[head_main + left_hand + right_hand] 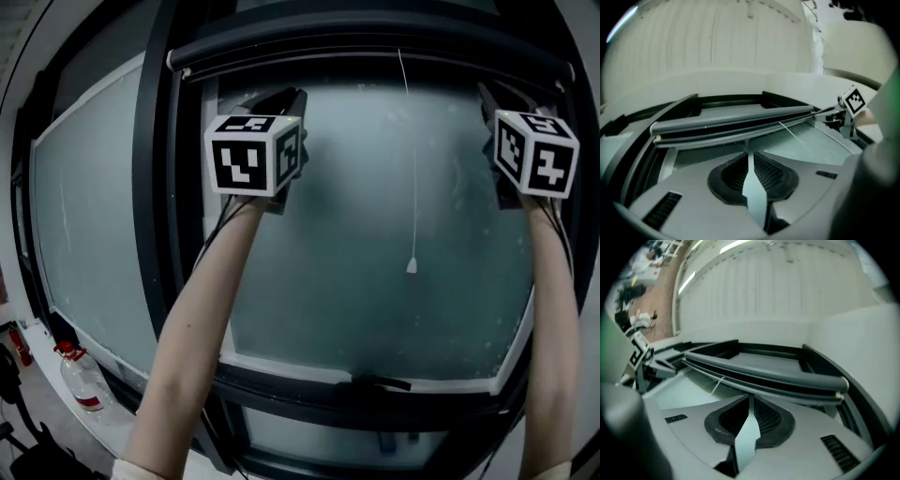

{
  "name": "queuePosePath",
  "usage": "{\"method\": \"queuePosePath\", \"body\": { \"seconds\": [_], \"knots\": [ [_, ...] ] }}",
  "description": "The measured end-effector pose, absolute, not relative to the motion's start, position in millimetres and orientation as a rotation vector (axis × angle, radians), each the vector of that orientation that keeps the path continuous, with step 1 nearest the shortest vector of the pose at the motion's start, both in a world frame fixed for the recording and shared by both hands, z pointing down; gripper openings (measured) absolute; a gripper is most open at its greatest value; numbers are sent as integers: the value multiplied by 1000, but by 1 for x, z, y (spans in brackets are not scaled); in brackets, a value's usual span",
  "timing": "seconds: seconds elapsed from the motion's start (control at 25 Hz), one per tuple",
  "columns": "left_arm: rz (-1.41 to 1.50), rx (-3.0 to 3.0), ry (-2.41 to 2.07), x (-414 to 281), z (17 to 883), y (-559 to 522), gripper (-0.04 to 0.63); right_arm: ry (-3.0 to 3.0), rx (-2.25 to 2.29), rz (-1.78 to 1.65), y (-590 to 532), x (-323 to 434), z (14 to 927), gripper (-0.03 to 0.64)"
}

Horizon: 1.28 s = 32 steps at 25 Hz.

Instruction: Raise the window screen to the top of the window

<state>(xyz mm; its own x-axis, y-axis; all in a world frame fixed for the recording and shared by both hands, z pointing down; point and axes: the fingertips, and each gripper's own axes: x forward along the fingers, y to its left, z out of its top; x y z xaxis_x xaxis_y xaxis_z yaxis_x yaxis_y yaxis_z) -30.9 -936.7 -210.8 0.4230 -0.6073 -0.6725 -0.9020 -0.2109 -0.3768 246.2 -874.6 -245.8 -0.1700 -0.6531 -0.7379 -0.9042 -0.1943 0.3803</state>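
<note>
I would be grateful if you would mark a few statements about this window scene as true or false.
1. The screen bar sits at the top of the window frame. True.
2. The pull cord is clamped in the right gripper. False: it hangs free in front of the glass, between the two grippers.
3. The left gripper has its jaws spread wide. False: they are closed together, with nothing between them.
4. A bottle stands low at the left in the head view. True.
</note>
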Motion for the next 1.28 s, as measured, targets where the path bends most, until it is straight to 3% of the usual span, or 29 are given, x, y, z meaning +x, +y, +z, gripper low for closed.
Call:
{"method": "queuePosePath", "body": {
  "seconds": [0.2,0.56,0.72,0.88,1.28],
  "knots": [
    [644,-2059,1348,-19,-61,-923,37,1882,-1617,980,-861,242,-95,40],
    [598,-2410,1501,15,232,-864,37,2123,-1675,357,-831,217,232,22],
    [395,-2572,1594,19,358,-818,25,2337,-1736,155,-799,191,355,8],
    [228,-2553,1625,11,400,-784,12,2453,-1754,112,-770,171,391,8],
    [222,-2569,1518,-26,408,-679,3,2435,-1795,68,-669,110,398,8]
  ]
}}
